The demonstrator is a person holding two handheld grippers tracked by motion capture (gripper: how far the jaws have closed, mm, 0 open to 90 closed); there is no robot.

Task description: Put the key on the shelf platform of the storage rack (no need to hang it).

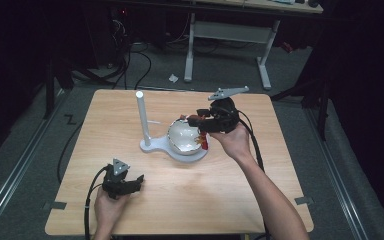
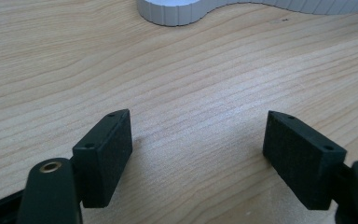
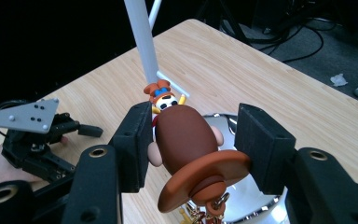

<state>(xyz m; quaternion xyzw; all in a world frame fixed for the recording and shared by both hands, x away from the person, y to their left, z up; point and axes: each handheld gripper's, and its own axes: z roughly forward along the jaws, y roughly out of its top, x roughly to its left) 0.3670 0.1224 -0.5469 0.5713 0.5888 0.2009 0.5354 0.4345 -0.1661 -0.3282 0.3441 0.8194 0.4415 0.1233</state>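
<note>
A toy figure (image 3: 186, 135) with a brown body, a wide brown hat and a small painted face lies between my right gripper's (image 3: 191, 121) jaws, which are shut on it. A key ring and gold chain (image 3: 205, 212) dangle from its hat end. In the high view the right gripper (image 1: 192, 119) holds the figure above a shiny bowl (image 1: 182, 136), and the chain (image 1: 203, 143) hangs by the bowl's right rim. My left gripper (image 1: 139, 179) rests low near the table's front left, open and with nothing in it (image 2: 198, 135).
The bowl sits on the flat base of a white stand (image 1: 150, 146) with a tall upright pole (image 1: 142, 117) at mid table. The base's edge (image 2: 177, 11) lies ahead of the left gripper. Bare wooden tabletop (image 1: 205, 195) stretches around both hands.
</note>
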